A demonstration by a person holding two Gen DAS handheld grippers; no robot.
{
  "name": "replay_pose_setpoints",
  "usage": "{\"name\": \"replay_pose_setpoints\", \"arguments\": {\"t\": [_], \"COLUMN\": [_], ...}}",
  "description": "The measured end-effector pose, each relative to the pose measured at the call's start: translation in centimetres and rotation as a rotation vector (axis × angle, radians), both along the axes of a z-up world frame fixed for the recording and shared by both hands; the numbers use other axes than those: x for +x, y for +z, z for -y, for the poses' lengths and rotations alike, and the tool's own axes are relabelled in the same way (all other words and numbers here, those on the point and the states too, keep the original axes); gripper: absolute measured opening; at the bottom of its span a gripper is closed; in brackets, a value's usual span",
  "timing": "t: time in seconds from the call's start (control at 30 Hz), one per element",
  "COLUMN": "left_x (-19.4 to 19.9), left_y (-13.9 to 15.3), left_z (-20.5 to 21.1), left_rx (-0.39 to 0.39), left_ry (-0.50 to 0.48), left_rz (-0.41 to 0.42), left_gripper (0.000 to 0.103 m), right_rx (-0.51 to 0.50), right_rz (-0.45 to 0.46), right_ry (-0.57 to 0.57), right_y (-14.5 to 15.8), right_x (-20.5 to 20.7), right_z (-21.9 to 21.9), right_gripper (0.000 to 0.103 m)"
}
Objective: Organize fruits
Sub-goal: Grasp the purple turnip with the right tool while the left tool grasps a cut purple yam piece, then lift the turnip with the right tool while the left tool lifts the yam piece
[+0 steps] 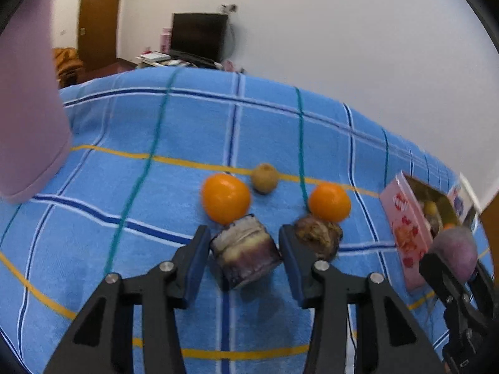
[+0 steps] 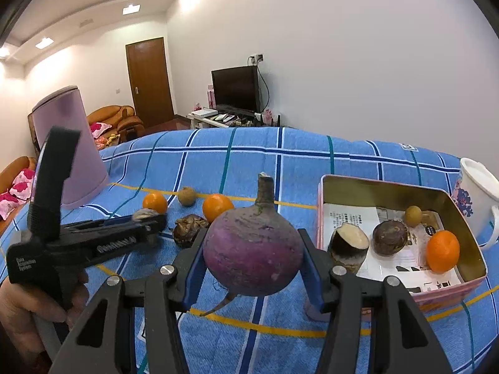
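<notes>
In the left wrist view my left gripper (image 1: 243,233) is shut on a cut, purple-skinned root chunk (image 1: 244,251) that rests on the blue checked cloth (image 1: 156,202), both pads against its sides. Behind it lie two oranges (image 1: 225,198) (image 1: 329,202), a small brown fruit (image 1: 264,178) and a dark wrinkled root (image 1: 318,237). My right gripper (image 2: 252,240) is shut on a round purple turnip (image 2: 252,249), held above the cloth just left of the pink tin box (image 2: 321,212). The box holds another cut chunk (image 2: 349,246), a dark round root (image 2: 391,237), a small brown fruit (image 2: 413,215) and an orange (image 2: 443,251).
A tall lilac bin (image 2: 71,143) stands at the cloth's left. A white mug (image 2: 480,193) sits right of the tin box. A hand (image 2: 18,308) holds the left gripper's handle. Beyond the cloth are a television, a door and an orange sofa.
</notes>
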State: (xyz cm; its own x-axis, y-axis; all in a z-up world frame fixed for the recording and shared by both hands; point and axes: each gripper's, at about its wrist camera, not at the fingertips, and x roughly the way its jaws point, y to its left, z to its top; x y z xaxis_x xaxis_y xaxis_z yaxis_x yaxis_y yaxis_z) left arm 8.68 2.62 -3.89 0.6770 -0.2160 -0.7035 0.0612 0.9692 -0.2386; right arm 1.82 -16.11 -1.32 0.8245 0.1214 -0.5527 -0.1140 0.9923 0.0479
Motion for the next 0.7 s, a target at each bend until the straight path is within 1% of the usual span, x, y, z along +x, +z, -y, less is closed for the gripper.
{"name": "replay_pose_setpoints", "arguments": {"t": [0.03,0.13,0.2,0.27,0.33,0.4,0.5,0.7], "left_x": [-0.2,-1.2,-2.1,-2.7,-3.1,-3.2,-3.3,-4.3], "left_y": [0.2,1.7,2.8,3.5,4.0,4.3,4.0,4.0], "left_z": [-0.5,-1.1,-0.8,-0.3,0.4,1.3,2.3,3.0], "left_rx": [-0.003,0.017,0.053,0.098,0.125,0.152,0.193,0.229], "left_ry": [0.012,0.048,0.062,0.063,0.054,0.043,0.04,0.054], "left_rz": [0.018,0.122,0.212,0.282,0.322,0.341,0.338,0.344], "left_gripper": [0.047,0.047,0.047,0.047,0.047,0.047,0.047,0.047], "right_rx": [0.002,0.001,-0.019,-0.038,-0.056,-0.071,-0.1,-0.135], "right_rz": [0.006,0.045,0.091,0.13,0.163,0.174,0.175,0.181], "right_ry": [-0.001,-0.003,-0.006,-0.011,-0.019,-0.023,-0.025,-0.02], "right_y": [0.1,0.6,1.1,1.5,1.8,1.9,1.8,1.6], "right_x": [-0.1,-0.5,-1.0,-1.5,-1.8,-1.9,-1.8,-1.7], "right_z": [0.1,0.2,0.1,0.0,0.0,-0.2,-0.6,-1.2], "right_gripper": [0.055,0.055,0.055,0.055,0.055,0.055,0.055,0.055]}}
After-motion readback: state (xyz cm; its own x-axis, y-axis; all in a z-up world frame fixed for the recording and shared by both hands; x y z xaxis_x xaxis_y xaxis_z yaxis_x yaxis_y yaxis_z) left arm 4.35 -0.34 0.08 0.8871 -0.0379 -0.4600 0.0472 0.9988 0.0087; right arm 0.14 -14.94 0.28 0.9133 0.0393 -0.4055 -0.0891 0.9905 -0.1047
